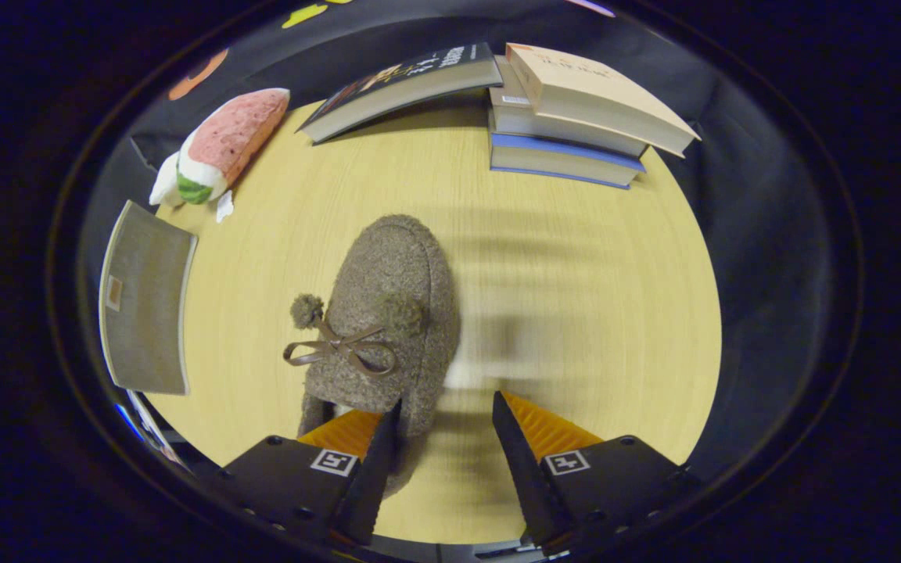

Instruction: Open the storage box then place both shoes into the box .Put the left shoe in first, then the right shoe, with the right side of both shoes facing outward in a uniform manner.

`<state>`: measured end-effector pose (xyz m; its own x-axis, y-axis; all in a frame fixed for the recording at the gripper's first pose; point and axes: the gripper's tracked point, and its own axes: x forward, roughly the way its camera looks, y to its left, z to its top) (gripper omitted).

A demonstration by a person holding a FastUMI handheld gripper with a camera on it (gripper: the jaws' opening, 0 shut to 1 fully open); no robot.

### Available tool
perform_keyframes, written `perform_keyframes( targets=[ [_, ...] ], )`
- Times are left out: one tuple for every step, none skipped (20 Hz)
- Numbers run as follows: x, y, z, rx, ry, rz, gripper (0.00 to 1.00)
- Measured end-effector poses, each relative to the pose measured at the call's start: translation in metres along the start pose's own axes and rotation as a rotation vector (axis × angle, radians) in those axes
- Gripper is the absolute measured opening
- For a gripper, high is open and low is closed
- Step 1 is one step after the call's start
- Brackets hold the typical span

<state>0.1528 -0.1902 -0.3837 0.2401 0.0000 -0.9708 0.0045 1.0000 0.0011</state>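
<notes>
**A:** Where is the shoe, and what are the jaws doing?

**B:** A fuzzy brown slipper [388, 313] with a ribbon bow and pom-poms [341, 344] lies on the wooden counter [576, 297], its toe pointing away from the gripper [446, 414]. The jaws stand well open with bare counter in the gap between them. The slipper's heel end sits at the left finger, partly behind its tip, so the shoe is off to one side rather than between the fingers. They hold nothing.

**A:** Why offset like that?

**B:** My guess is that the left finger is meant for the heel opening and the other for the outside wall, to pinch the shoe's side. Whether the finger touches the fabric, I cannot tell.

**A:** And the storage box?

**B:** A grey fabric-covered panel [145, 301] stands at the counter's left edge; it may be the box or its lid, but I can't be sure. Beyond the slipper are a stack of books [576, 117], another book leaning against it [403, 86], and a plush toy [220, 145].
</notes>
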Motion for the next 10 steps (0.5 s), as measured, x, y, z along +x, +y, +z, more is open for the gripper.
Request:
perform_keyframes(
  targets=[
    [0.003, 0.001, 0.0, 0.006, 0.003, 0.006, 0.63],
    [0.005, 0.003, 0.0, 0.007, 0.002, 0.012, 0.56],
    [0.005, 0.004, -0.001, 0.01, 0.001, 0.014, 0.53],
    [0.006, 0.005, -0.002, 0.007, -0.002, 0.012, 0.5],
    [0.006, 0.007, -0.001, 0.01, -0.014, 0.022, 0.49],
    [0.007, 0.015, -0.002, 0.026, -0.007, 0.052, 0.49],
    [0.009, 0.014, -0.003, 0.032, -0.009, 0.049, 0.36],
    [0.007, 0.015, -0.003, 0.028, -0.022, 0.039, 0.24],
    [0.008, 0.016, -0.003, 0.032, -0.023, 0.044, 0.24],
    [0.006, 0.014, -0.004, 0.057, -0.027, 0.036, 0.14]
  ],
)
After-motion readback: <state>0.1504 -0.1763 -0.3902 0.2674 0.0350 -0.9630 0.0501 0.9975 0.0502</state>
